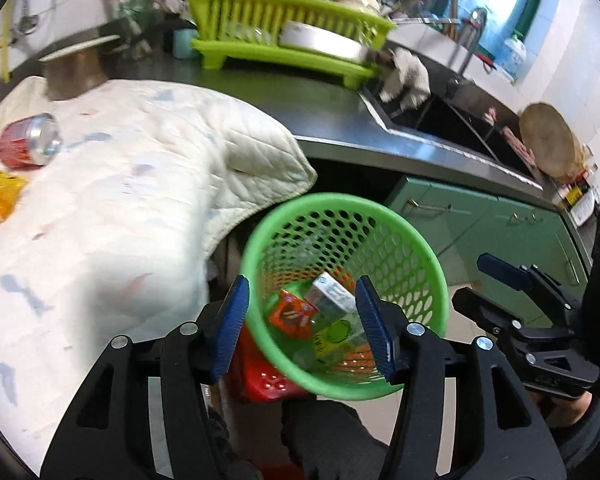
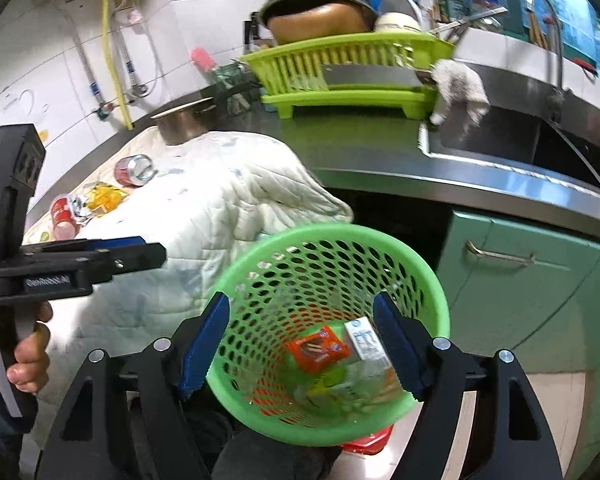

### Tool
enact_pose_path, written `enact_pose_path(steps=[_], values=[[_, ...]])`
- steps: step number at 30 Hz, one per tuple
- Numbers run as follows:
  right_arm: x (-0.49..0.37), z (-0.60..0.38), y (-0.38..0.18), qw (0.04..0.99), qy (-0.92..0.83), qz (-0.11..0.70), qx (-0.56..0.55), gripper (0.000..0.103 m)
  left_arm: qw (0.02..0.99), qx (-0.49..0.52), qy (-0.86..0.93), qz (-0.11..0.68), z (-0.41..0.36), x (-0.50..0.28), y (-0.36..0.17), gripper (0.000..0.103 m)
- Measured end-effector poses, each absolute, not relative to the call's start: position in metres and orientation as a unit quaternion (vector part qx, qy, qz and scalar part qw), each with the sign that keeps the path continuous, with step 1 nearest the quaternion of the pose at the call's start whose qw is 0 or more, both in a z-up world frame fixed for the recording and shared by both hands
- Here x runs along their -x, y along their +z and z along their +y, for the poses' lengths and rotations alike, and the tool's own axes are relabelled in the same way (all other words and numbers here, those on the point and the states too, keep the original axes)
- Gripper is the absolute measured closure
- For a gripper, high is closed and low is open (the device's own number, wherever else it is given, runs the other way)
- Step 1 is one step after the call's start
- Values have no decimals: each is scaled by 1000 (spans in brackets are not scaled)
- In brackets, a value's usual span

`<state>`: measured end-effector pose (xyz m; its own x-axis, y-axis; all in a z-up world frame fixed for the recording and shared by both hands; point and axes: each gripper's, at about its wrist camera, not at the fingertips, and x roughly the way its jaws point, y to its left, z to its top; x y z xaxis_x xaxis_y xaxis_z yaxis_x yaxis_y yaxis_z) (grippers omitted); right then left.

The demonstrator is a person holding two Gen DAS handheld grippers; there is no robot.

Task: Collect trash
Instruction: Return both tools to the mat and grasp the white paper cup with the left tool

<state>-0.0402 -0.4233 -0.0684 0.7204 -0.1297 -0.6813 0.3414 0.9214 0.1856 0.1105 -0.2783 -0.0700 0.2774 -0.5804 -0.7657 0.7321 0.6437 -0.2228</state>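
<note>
Trash packets lie inside green basket; both grippers' jaws gape empty.

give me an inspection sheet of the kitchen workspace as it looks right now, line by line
Surface: steel counter, its left part under a quilted white cloth.
Job's things: green perforated basket below the counter edge, holding an orange packet, a white carton and other wrappers. On the cloth: a red can, a yellow wrapper, a second red can.
Clutter: lime dish rack with pans, a metal pot, a rag on the sink edge.
Grippers: left gripper and right gripper both open over the basket, fingers empty.
Cables: yellow hose and pipes on the tiled wall.
Surroundings: green cabinets, sink.
</note>
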Motion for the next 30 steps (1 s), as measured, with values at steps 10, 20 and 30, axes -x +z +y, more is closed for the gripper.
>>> enact_pose_path(steps=[10, 20, 30], values=[[3, -382, -48, 928, -76, 346, -113, 29, 841, -56, -345, 414, -197, -128, -44, 40], [-47, -327, -39, 934, -7, 348, -82, 26, 895, -4, -198, 399, -77, -166, -30, 39], [-92, -270, -37, 932, 57, 353, -50, 26, 918, 67, -39, 389, 50, -221, -27, 39]])
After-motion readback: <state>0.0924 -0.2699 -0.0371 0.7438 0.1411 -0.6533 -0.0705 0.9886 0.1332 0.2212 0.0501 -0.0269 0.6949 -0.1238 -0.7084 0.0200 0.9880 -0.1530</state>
